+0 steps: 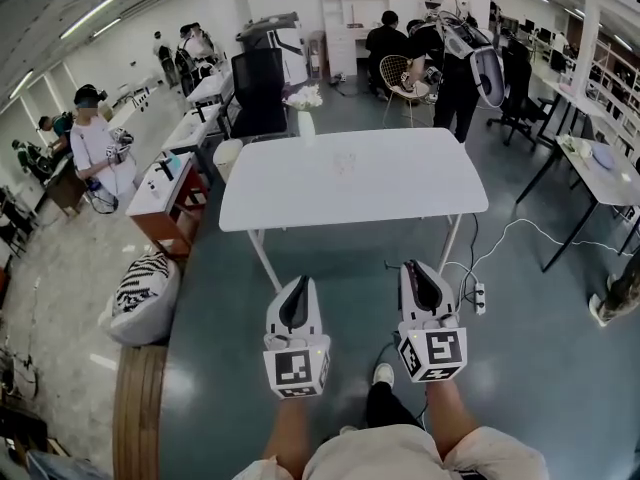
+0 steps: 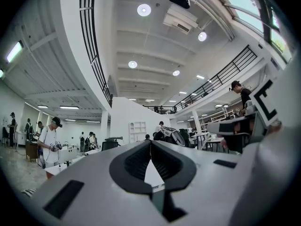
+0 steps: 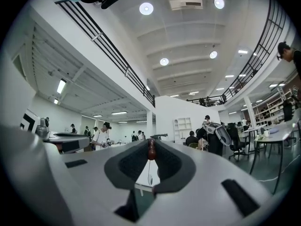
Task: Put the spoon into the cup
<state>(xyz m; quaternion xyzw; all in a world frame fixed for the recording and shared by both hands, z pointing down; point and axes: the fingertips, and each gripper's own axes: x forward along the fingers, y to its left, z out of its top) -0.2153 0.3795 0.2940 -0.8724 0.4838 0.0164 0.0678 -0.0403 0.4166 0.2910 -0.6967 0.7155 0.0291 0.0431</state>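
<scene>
One broad stretch of grey-green floor point(image 1: 520, 368) fills the lower half of the head view, open at centre and right. It is hemmed at the left edge by a striped beanbag point(image 1: 140, 293) and a curved wooden bench point(image 1: 140, 408). A power strip point(image 1: 480, 298) with trailing cables lies right of centre.

The white desk point(image 1: 400, 188) sits mid-frame. Its rounded near edge runs across the centre, and its splayed legs point(image 1: 265, 263) reach down toward the grippers. A black chair point(image 1: 258, 93) stands against the far edge at upper left. The top looks almost bare; a pale upright thing stands at the far edge, too small to identify.

Both grippers hang side by side over the floor below the desk's near edge, apart from it and from each other. The left gripper point(image 1: 299, 282) has its fingers point(image 2: 136, 161) together at the tips with nothing between them. The right gripper point(image 1: 416, 266) has its fingers point(image 3: 171, 161) clamped on the spoon point(image 3: 151, 150). The clamped end is a small reddish-brown knob at the very tips. A thin pale stem drops from it to a small oval bowl, seen against the white desk.
</scene>
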